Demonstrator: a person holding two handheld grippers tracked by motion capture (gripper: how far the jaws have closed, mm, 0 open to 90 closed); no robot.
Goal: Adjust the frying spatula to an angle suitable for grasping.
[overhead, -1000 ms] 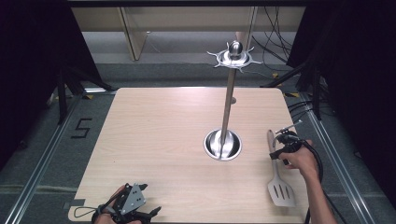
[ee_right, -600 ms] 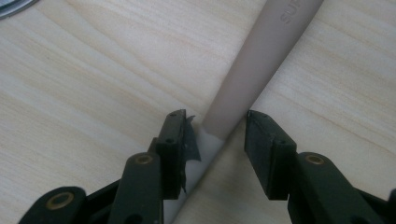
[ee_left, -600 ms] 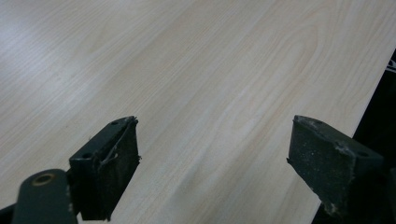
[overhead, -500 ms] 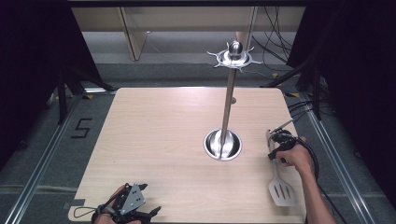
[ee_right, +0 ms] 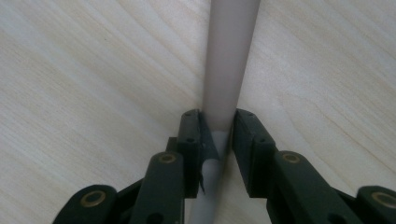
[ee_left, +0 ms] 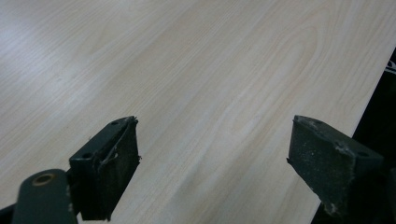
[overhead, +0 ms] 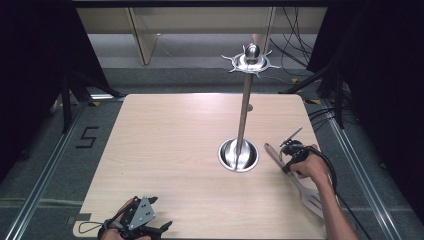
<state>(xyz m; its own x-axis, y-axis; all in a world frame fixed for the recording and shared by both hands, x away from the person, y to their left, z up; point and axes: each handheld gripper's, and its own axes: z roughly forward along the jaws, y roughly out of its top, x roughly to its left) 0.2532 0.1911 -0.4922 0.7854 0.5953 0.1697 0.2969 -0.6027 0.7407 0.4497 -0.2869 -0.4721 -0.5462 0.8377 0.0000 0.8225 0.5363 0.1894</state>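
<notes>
My right gripper (overhead: 289, 150) has just been closing and now clamps the handle of the slotted spatula (ee_right: 228, 60), which lies flat on the table (overhead: 165, 145) right of the utensil stand (overhead: 239, 155). My left gripper (ee_left: 215, 158) rests agape at the near edge, grasping nothing.

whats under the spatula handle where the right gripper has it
Bare light wood table lies under the spatula handle, seen on both sides of it. The right gripper is closed on the handle; the strip of table directly beneath the handle is covered. Nothing else shows there.
</notes>
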